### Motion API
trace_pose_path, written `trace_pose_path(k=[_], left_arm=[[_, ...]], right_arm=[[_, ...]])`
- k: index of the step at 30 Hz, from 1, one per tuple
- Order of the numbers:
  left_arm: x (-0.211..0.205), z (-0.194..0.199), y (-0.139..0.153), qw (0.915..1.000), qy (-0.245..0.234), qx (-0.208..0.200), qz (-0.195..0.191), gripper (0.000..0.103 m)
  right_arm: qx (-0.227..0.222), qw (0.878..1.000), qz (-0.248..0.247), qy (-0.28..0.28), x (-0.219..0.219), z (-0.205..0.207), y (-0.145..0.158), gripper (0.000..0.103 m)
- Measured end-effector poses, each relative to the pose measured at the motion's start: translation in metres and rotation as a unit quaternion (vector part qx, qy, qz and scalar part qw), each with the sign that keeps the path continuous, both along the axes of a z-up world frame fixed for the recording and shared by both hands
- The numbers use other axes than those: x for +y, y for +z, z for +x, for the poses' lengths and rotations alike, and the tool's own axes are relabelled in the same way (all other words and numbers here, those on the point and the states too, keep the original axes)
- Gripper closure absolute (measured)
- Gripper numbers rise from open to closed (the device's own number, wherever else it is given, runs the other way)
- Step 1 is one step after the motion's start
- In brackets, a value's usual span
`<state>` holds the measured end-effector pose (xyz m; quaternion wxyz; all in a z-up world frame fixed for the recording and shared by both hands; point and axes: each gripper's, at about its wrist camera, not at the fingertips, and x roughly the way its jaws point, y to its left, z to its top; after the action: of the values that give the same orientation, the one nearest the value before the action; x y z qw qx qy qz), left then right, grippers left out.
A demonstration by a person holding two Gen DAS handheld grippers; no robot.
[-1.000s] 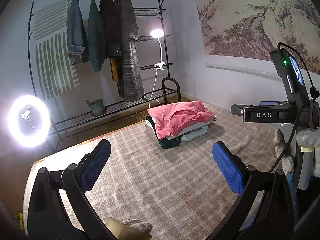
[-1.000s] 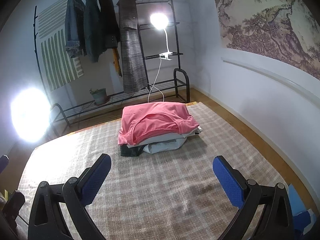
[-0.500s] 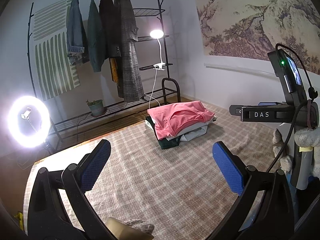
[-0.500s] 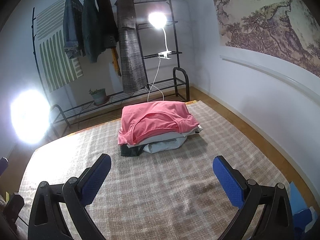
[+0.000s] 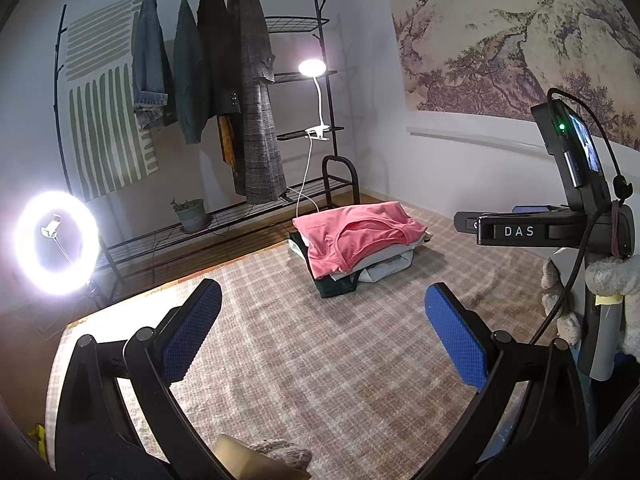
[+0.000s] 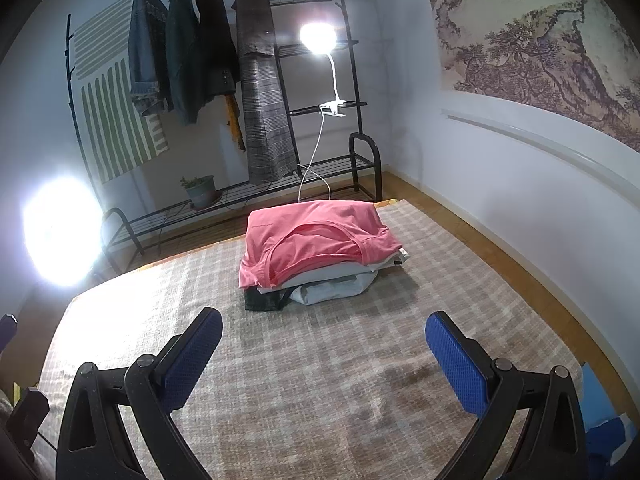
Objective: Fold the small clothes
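Note:
A stack of folded clothes with a pink shirt [image 5: 356, 236] on top lies on the far part of the checked rug [image 5: 320, 360]; it also shows in the right wrist view [image 6: 316, 236]. White and dark green garments lie under it. My left gripper [image 5: 322, 332] is open and empty, held above the rug well short of the stack. My right gripper [image 6: 324, 354] is open and empty, also short of the stack. The right gripper's body with its camera [image 5: 576, 200] shows at the right of the left wrist view.
A black clothes rack [image 6: 248, 80] with hung coats stands behind the rug. A ring light [image 5: 56, 240] glows at the left, a clip lamp [image 5: 312, 68] on the rack. A potted plant [image 6: 200, 192] sits on the low shelf. The wall [image 6: 520, 200] runs along the right.
Both grippers have drifted slightly; the right gripper's body has shifted a little left in the left wrist view. The stack has not moved. Both stay open.

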<state>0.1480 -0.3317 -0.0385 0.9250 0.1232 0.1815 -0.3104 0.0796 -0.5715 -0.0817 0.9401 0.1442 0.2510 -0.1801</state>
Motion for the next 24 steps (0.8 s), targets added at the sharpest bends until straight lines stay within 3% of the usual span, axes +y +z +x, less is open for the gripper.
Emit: trace_pose_path(k=[24], left_arm=[[0.0013,0.0005,0.0005,1.0000,-0.002,-0.001,-0.002,0.000]], right_arm=[[0.002,1.000,0.007,0.000,0.0013,-0.0007,-0.0008,0.000]])
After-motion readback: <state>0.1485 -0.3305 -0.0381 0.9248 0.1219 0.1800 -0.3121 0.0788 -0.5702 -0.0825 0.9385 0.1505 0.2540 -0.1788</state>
